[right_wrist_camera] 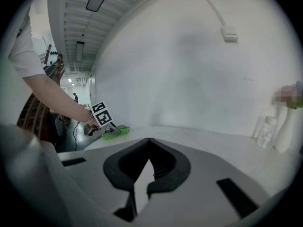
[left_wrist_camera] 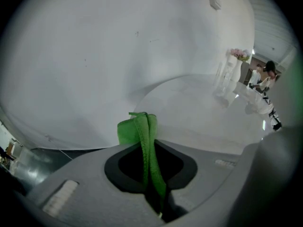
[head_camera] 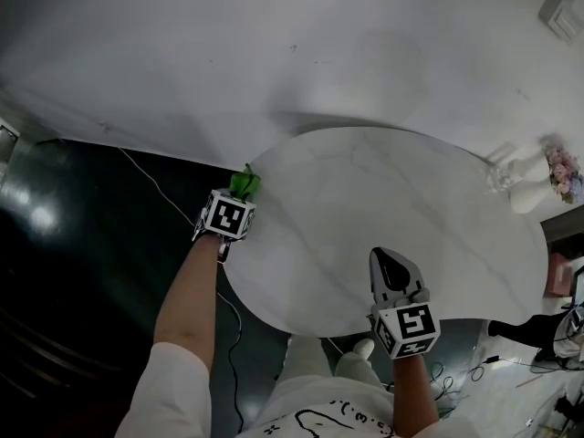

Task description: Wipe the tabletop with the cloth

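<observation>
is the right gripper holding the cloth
No, the green cloth is pinched in the left gripper, while the right gripper is shut with nothing between its jaws.

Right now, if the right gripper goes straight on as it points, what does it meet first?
Way looks free: the right gripper points across bare tabletop toward the white wall. The cloth and vase sit off to the sides. Depth unclear; it might graze the tabletop.

Jaws together: left gripper (head_camera: 245, 188), right gripper (head_camera: 387, 255)

The green cloth (left_wrist_camera: 139, 129) looks soft and fuzzy, the white veined tabletop (head_camera: 392, 199) smooth and faintly glossy.
</observation>
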{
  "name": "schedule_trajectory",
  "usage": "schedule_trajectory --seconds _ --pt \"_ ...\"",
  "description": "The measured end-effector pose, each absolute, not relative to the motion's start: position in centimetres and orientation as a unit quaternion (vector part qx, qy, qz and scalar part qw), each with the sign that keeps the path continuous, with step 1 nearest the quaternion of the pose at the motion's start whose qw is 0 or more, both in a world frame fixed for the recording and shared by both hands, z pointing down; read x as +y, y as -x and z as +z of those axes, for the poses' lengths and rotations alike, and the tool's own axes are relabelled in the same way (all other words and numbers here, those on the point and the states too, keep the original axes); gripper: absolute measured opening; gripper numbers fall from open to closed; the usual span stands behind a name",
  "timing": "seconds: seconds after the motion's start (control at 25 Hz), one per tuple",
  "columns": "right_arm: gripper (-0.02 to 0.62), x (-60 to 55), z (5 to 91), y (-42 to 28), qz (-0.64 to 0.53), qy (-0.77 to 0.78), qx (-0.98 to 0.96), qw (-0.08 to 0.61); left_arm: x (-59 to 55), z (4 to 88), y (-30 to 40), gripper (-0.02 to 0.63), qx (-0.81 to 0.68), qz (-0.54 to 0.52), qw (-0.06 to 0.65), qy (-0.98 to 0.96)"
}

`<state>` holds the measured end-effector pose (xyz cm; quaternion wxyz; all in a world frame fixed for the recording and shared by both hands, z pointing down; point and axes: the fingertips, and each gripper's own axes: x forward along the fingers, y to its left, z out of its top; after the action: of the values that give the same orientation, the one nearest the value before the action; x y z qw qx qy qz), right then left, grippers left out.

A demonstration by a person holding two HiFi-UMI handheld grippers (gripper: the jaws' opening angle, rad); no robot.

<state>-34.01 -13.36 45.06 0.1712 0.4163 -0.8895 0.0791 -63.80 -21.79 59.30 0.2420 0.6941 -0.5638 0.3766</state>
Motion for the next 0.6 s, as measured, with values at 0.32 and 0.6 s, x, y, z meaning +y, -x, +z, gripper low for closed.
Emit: schedule_trajectory --seconds 0.32,0.6 --pt "0.000 -12.1 44.7 32.5 0.073 -0.409 -0.893 0.172 -20.6 59.4 62.3 0.049 -0.562 0.373 0.245 -0.696" --pt "0.000 -10.8 44.6 31.0 0.069 -0.404 -0.895 0.175 -19.4 59.4 60.6 0.049 -0.557 0.372 0.251 -0.699"
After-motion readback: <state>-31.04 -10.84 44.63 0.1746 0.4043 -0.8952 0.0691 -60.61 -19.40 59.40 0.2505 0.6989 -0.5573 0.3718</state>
